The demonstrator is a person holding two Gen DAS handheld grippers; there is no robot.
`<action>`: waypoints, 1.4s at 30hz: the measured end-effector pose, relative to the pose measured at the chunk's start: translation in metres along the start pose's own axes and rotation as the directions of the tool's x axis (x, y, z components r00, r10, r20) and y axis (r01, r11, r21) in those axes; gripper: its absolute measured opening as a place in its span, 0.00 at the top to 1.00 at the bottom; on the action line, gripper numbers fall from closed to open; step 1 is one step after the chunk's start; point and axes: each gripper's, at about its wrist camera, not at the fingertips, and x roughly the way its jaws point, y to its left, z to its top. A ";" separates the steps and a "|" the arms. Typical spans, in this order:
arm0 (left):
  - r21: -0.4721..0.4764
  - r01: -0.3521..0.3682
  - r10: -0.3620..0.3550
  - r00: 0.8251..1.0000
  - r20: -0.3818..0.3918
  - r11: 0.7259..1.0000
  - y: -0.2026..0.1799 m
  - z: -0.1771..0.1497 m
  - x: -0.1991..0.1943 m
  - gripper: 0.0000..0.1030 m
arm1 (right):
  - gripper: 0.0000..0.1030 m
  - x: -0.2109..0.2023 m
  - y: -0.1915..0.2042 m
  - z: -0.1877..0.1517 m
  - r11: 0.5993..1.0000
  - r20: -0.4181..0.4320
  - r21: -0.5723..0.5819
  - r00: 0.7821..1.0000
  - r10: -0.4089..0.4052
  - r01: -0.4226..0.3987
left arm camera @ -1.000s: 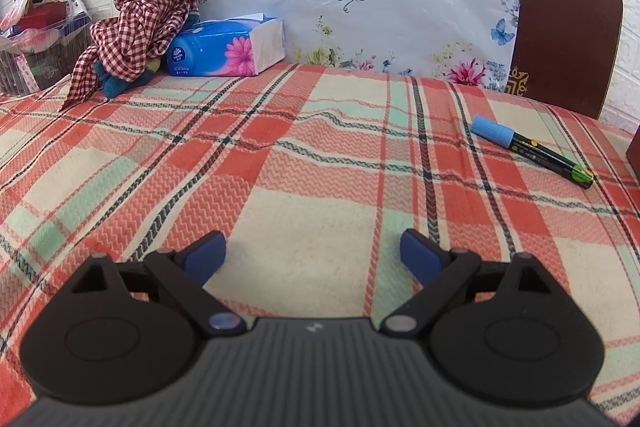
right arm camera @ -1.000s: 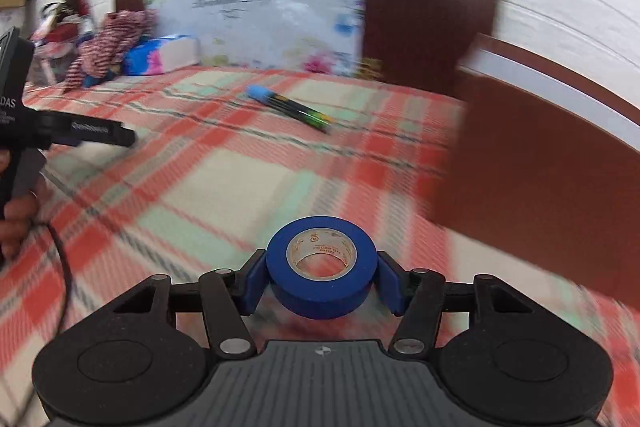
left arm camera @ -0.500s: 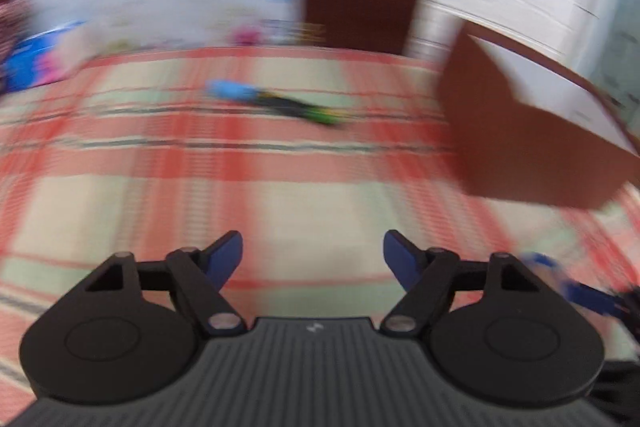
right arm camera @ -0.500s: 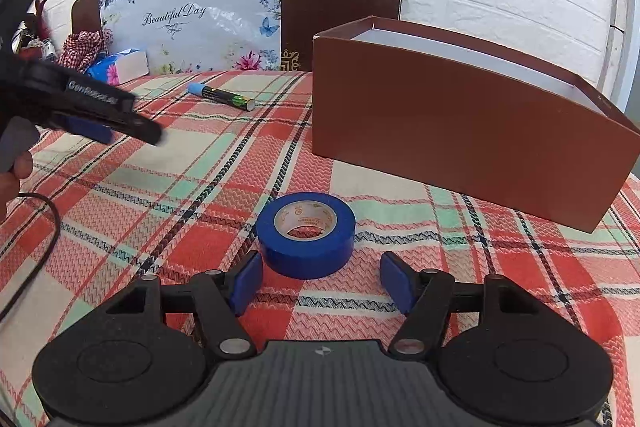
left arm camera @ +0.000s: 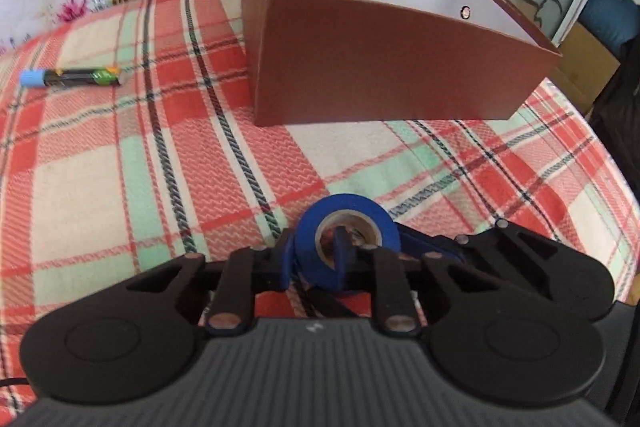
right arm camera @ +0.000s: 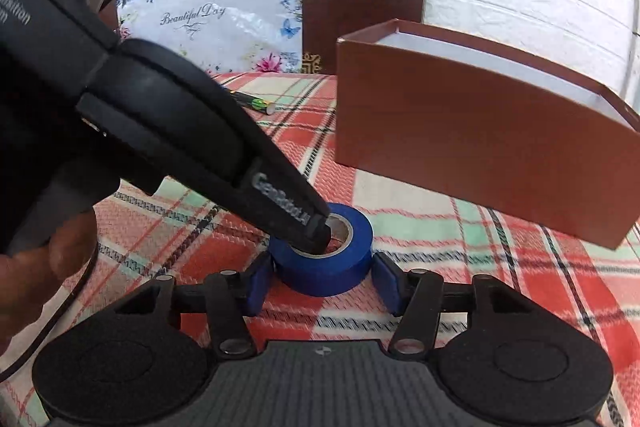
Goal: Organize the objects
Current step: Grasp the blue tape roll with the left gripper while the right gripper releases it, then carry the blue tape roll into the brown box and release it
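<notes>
Left wrist view: the left tongs (left arm camera: 312,261) are closing on the wall of the blue tape roll (left arm camera: 348,223), one finger inside its core, one outside. The brown box (left arm camera: 400,67) stands at 12 o'clock, a marker (left arm camera: 70,77) at 10 o'clock, on the plaid-covered counter (left arm camera: 120,167).

Right wrist view: the right tongs (right arm camera: 322,283) are closing, the tape roll (right arm camera: 324,259) between their pads; the right pad stands clear of it.

We see tape roll (right arm camera: 322,251) flat on tabletop (right arm camera: 460,267), between right claw (right arm camera: 322,281) pads. Left claw (left arm camera: 312,263) pinches roll wall. Box (right arm camera: 480,147) behind roll. Marker (left arm camera: 70,77) left of box, well apart.
</notes>
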 end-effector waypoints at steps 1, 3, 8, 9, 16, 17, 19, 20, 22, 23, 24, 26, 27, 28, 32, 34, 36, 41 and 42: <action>0.002 -0.007 0.007 1.000 0.002 1.000 -0.001 0.003 0.000 0.80 | 0.48 -0.001 0.000 0.001 1.000 0.006 0.002 1.000 0.002 -0.002; 0.013 -0.011 0.011 1.000 0.026 1.000 -0.003 0.012 -0.009 0.81 | 0.48 -0.006 -0.002 0.002 1.000 0.037 0.013 0.999 -0.002 0.001; 0.106 -0.019 0.001 0.986 0.169 0.994 -0.026 0.049 -0.037 0.81 | 0.48 -0.026 -0.012 0.026 0.995 0.219 0.006 0.970 -0.103 0.104; 0.121 -0.017 -0.007 0.980 0.200 0.993 -0.030 0.059 -0.041 0.81 | 0.48 -0.029 -0.017 0.034 0.992 0.257 0.011 0.958 -0.127 0.128; 0.168 -0.042 -0.005 0.963 0.270 0.985 -0.062 0.126 -0.016 0.79 | 0.48 -0.002 -0.066 0.079 0.978 0.305 0.053 0.929 -0.210 0.204; 0.157 -0.055 0.013 0.966 0.258 0.986 -0.063 0.131 -0.005 0.76 | 0.48 0.007 -0.071 0.082 0.978 0.287 0.057 0.935 -0.211 0.203; 0.131 -0.109 0.078 0.971 0.224 0.985 -0.062 0.136 0.014 0.61 | 0.46 0.016 -0.081 0.084 0.972 0.279 0.114 0.933 -0.229 0.204; 0.120 -0.120 0.092 0.973 0.213 0.985 -0.061 0.136 0.019 0.55 | 0.42 0.017 -0.083 0.084 0.970 0.270 0.134 0.934 -0.233 0.204; 0.109 -0.109 0.081 0.970 0.229 0.988 -0.058 0.133 0.018 0.53 | 0.42 0.017 -0.086 0.080 0.968 0.275 0.160 0.933 -0.231 0.193; 0.120 -0.110 0.080 0.969 0.234 0.987 -0.057 0.131 0.016 0.50 | 0.42 0.014 -0.086 0.077 0.967 0.283 0.169 0.931 -0.231 0.189; 0.133 -0.116 0.082 0.968 0.238 0.984 -0.059 0.130 0.014 0.47 | 0.42 0.012 -0.085 0.075 0.966 0.291 0.176 0.928 -0.233 0.188; 0.146 -0.123 0.085 0.967 0.242 0.982 -0.060 0.127 0.010 0.44 | 0.42 0.004 -0.083 0.071 0.964 0.300 0.185 0.924 -0.239 0.190; 0.146 -0.121 0.084 0.967 0.240 0.982 -0.061 0.125 0.006 0.44 | 0.42 0.000 -0.082 0.069 0.963 0.303 0.189 0.921 -0.243 0.191; 0.145 -0.118 0.081 0.968 0.237 0.982 -0.061 0.123 0.003 0.44 | 0.42 -0.004 -0.080 0.067 0.962 0.307 0.191 0.919 -0.247 0.194; 0.135 -0.121 0.087 0.969 0.233 0.983 -0.065 0.109 -0.011 0.44 | 0.42 -0.021 -0.069 0.058 0.960 0.306 0.170 0.914 -0.266 0.222; 0.133 -0.129 0.094 0.965 0.243 0.983 -0.063 0.102 -0.019 0.44 | 0.42 -0.027 -0.066 0.050 0.958 0.285 0.185 0.921 -0.264 0.218; 0.128 -0.141 0.105 0.962 0.252 0.982 -0.058 0.095 -0.025 0.44 | 0.41 -0.026 -0.065 0.041 0.958 0.232 0.213 0.943 -0.238 0.190; 0.091 -0.191 0.164 0.956 0.245 0.977 -0.035 0.076 -0.033 0.43 | 0.44 0.001 -0.056 0.026 0.941 0.018 0.330 0.996 -0.093 0.082; 0.083 -0.206 0.181 0.954 0.240 0.975 -0.029 0.071 -0.032 0.42 | 0.44 0.007 -0.055 0.022 0.936 -0.018 0.348 0.998 -0.060 0.063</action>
